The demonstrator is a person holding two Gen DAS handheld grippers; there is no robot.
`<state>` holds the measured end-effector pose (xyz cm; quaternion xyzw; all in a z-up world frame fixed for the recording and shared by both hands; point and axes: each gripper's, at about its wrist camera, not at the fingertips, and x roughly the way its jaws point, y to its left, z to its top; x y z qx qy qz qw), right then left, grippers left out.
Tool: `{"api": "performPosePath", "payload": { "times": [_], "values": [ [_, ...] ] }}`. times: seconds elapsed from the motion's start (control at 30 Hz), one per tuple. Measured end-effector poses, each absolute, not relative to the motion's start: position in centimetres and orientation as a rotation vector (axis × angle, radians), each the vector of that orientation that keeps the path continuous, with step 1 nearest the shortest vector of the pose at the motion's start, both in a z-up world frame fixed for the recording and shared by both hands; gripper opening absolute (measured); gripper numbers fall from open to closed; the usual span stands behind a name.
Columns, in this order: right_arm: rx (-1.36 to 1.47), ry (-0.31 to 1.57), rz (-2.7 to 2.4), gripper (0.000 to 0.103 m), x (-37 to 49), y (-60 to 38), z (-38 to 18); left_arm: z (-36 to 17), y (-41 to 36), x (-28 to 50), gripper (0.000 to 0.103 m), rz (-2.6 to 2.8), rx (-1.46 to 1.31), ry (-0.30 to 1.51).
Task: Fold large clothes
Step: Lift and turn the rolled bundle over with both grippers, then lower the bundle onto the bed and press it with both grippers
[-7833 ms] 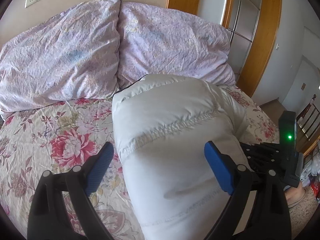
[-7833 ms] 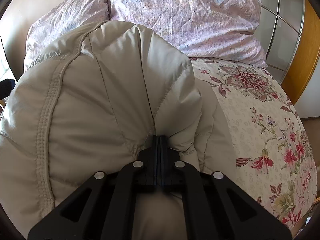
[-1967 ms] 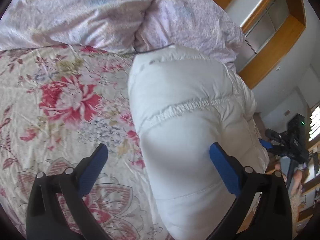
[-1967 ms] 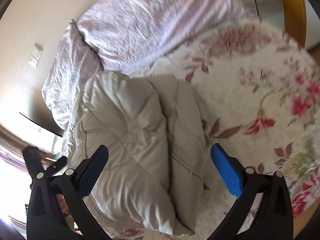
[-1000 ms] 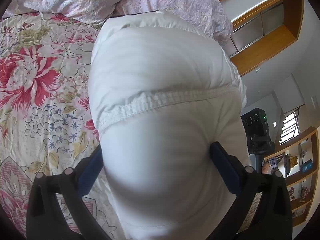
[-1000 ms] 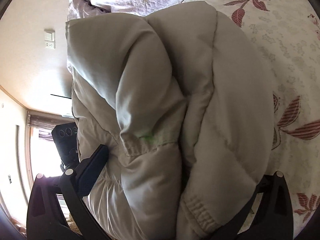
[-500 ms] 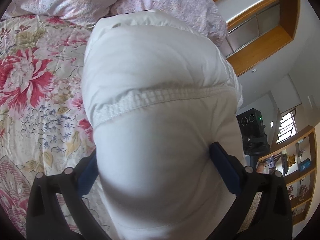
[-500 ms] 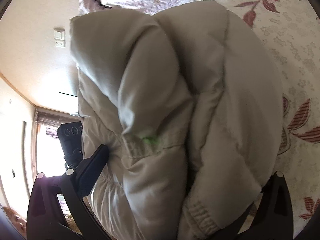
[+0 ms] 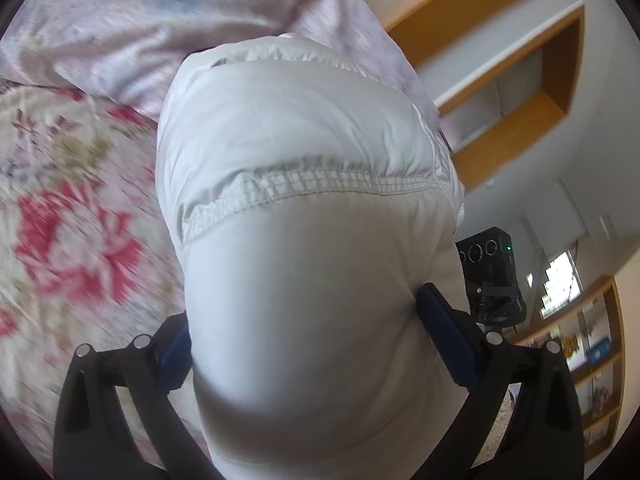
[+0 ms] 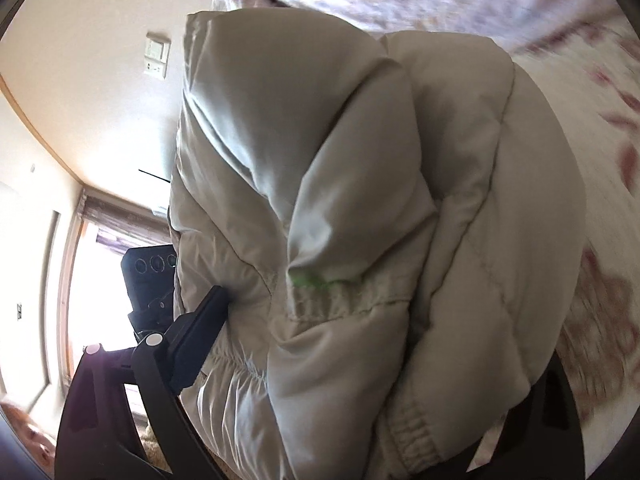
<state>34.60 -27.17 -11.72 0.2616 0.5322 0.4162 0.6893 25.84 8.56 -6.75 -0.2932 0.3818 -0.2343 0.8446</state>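
While my left tool (image 9: 304, 336) squeezes the folded puffy jacket (image 9: 304, 208) between its blue pads, the bundle hangs above the floral bed (image 9: 68, 216). My right tool (image 10: 380, 344) is closing on the jacket's other side, pads pressing in.

A puffy, quilted jacket (image 9: 304, 208) is shown in plain off-white, appearing greyer beige in the right wrist view, with a small bright green mark (image 10: 312, 279) on its gathered seam. The bedspread (image 9: 68, 216) on the left is patterned with large red and pink flowers on cream, and the pillows (image 9: 132, 20) at the far side are covered in pale lilac with a fine print. Black gripper frames are fitted with blue pads (image 9: 440, 320), and orange-brown wood trim (image 9: 516, 120) is seen at the far right.
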Motion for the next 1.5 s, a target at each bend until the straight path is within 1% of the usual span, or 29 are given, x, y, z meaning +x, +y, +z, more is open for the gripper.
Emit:
{"api": "performPosePath", "payload": {
  "times": [0.13, 0.33, 0.47, 0.57, 0.63, 0.7, 0.77, 0.9, 1.07, 1.13, 1.17, 1.2, 1.23, 1.3, 1.37, 1.4, 1.5],
  "values": [
    [0.549, 1.199, 0.956, 0.092, 37.4, -23.2, -11.7, -6.5, 12.4, 27.3, 0.098, -0.423, -0.637, 0.781],
    [0.508, 1.218, 0.936, 0.088, 42.0, -18.7, -13.1, -6.9, 16.1, 29.6, 0.096, -0.314, -0.626, 0.786],
    [0.515, 1.243, 0.867, 0.087, 43.3, -18.5, -15.1, -8.6, 17.6, 30.7, 0.095, -0.269, -0.598, 0.829],
    [0.563, 1.252, 0.85, 0.087, 42.7, -19.7, -16.8, -9.0, 17.1, 31.0, 0.096, -0.274, -0.546, 0.83],
    [0.581, 1.251, 0.819, 0.088, 43.4, -19.9, -17.1, -9.0, 16.5, 31.5, 0.098, -0.248, -0.523, 0.84],
    [0.585, 1.253, 0.769, 0.094, 43.2, -19.9, -17.2, -8.8, 15.8, 32.2, 0.099, -0.232, -0.51, 0.851],
    [0.547, 1.238, 0.713, 0.096, 42.2, -20.4, -16.2, -8.5, 15.1, 32.9, 0.099, -0.214, -0.492, 0.855],
    [0.368, 1.095, 0.568, 0.096, 39.4, -22.1, -12.6, -7.0, 15.4, 31.2, 0.098, -0.137, -0.433, 0.812],
    [0.178, 0.797, 0.469, 0.095, 34.8, -22.5, -7.0, -3.6, 13.9, 28.6, 0.098, -0.045, -0.294, 0.701],
    [0.077, 0.691, 0.468, 0.083, 32.8, -20.7, -5.5, -2.4, 12.8, 28.3, 0.099, -0.009, -0.216, 0.67],
    [-0.007, 0.638, 0.456, 0.075, 31.9, -19.3, -5.0, -2.4, 12.3, 28.0, 0.099, 0.002, -0.175, 0.663],
    [-0.062, 0.606, 0.448, 0.063, 32.0, -17.0, -4.5, -2.3, 11.4, 28.0, 0.099, 0.014, -0.123, 0.662],
    [-0.11, 0.581, 0.444, 0.057, 31.7, -16.2, -4.2, -2.2, 10.9, 28.1, 0.099, 0.018, -0.097, 0.665],
    [-0.173, 0.559, 0.446, 0.038, 31.5, -14.9, -4.9, -2.5, 9.9, 28.4, 0.099, 0.023, -0.047, 0.684],
    [-0.188, 0.573, 0.447, 0.03, 32.9, -14.6, -6.1, -3.2, 9.8, 28.9, 0.099, 0.018, -0.027, 0.703],
    [-0.2, 0.602, 0.444, 0.028, 33.5, -14.4, -7.1, -3.6, 9.6, 29.2, 0.099, 0.013, -0.019, 0.718],
    [-0.222, 0.681, 0.436, 0.026, 34.3, -14.3, -9.9, -4.7, 9.3, 29.7, 0.1, -0.006, -0.026, 0.745]
  ]
}}
